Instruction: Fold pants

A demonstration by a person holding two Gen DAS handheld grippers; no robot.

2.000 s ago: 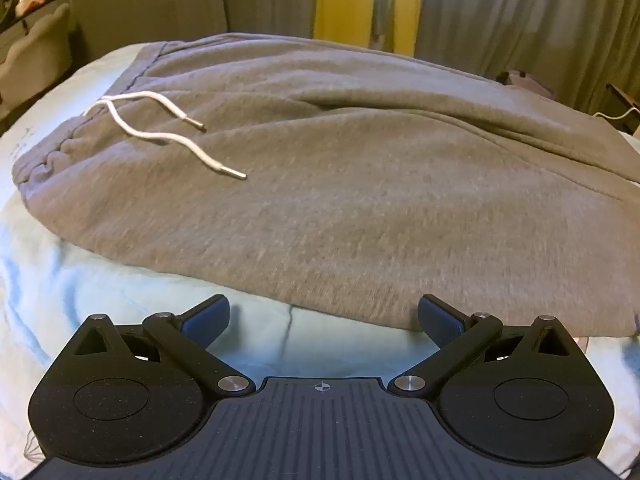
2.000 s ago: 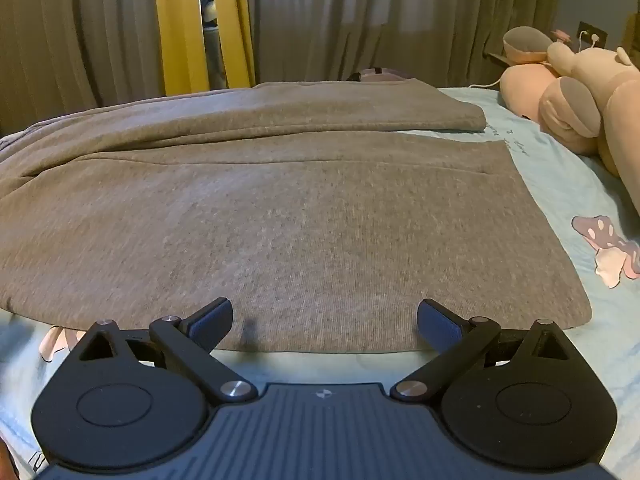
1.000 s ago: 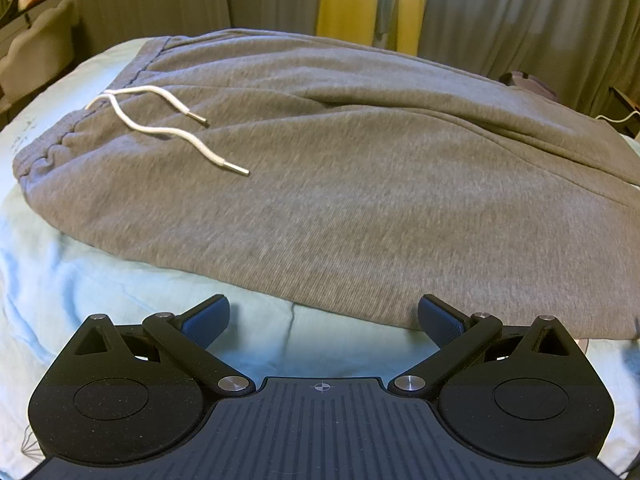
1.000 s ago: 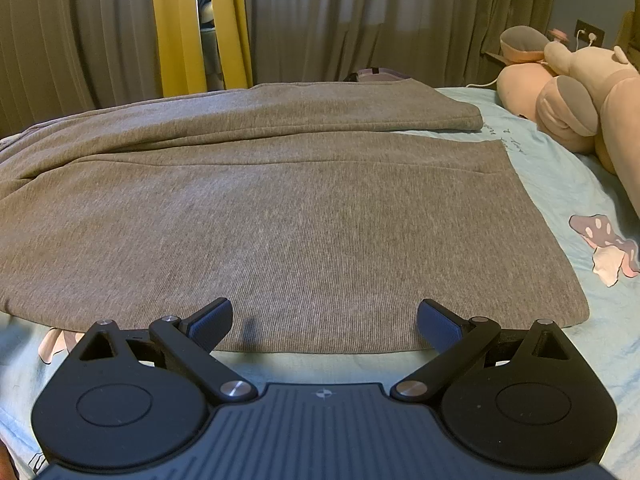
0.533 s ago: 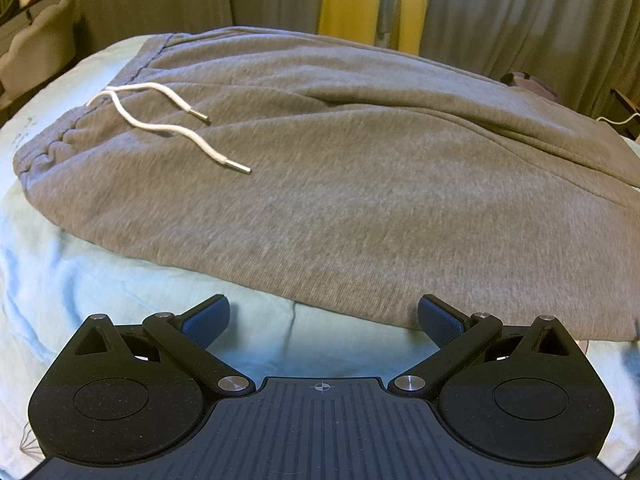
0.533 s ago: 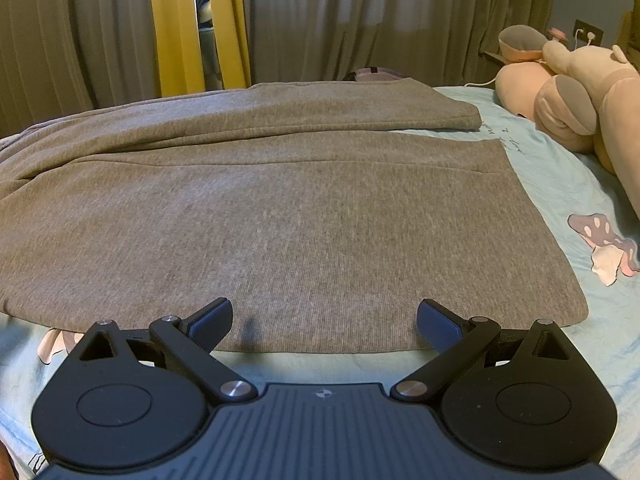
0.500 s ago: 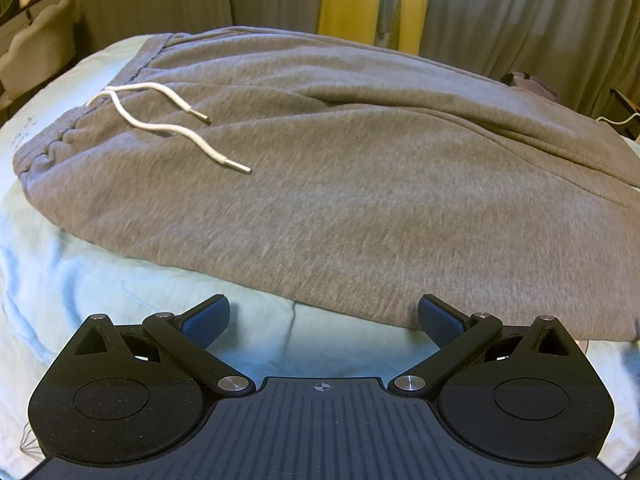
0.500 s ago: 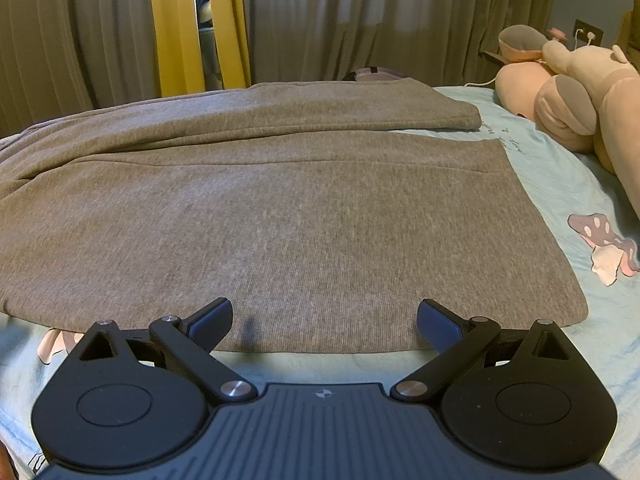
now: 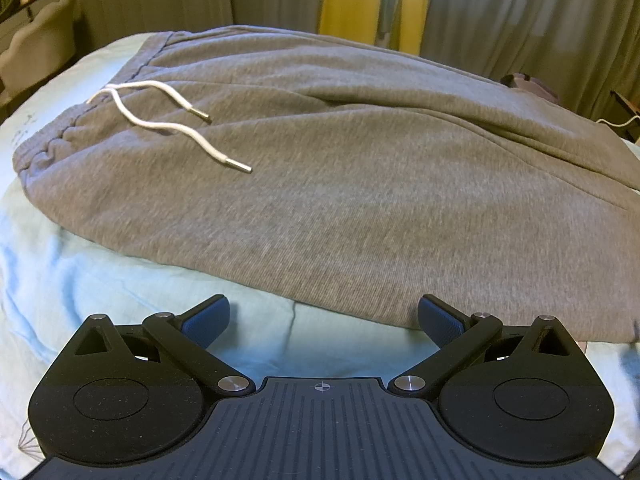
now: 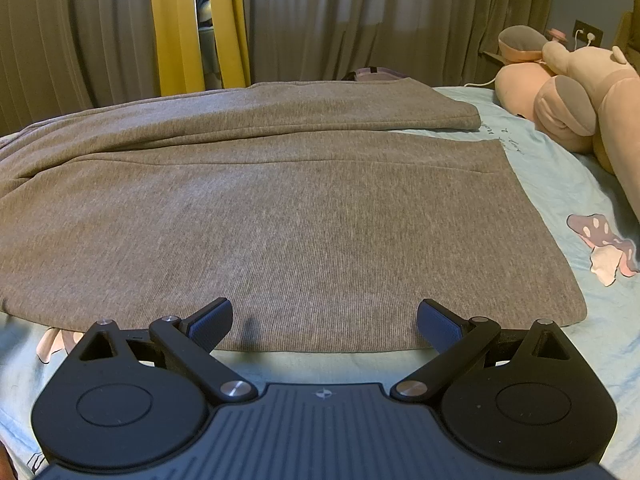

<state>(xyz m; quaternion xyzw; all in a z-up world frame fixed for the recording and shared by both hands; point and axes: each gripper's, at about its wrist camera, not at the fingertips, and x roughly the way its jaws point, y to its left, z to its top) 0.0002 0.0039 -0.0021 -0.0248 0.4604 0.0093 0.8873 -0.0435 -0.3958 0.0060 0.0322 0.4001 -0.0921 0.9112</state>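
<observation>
Grey sweatpants point(image 9: 360, 184) lie spread flat on a light blue bed sheet point(image 9: 100, 280). The left wrist view shows the waistband end at the left with a white drawstring point(image 9: 168, 128) lying on top. The right wrist view shows the leg end point(image 10: 320, 220), with the far leg point(image 10: 320, 108) lying beside the near one. My left gripper point(image 9: 322, 318) is open and empty, just short of the near edge of the pants. My right gripper point(image 10: 324, 320) is open and empty, its fingertips over the near edge of the leg.
Pink plush toys point(image 10: 572, 104) lie on the bed at the right. Grey and yellow curtains point(image 10: 180, 28) hang behind the bed. A mushroom print point(image 10: 604, 248) marks the sheet. An armchair point(image 9: 36, 56) stands at the far left.
Both grippers have drifted slightly, so the pants sit a little differently in each view. Both stay open. The pants have not moved.
</observation>
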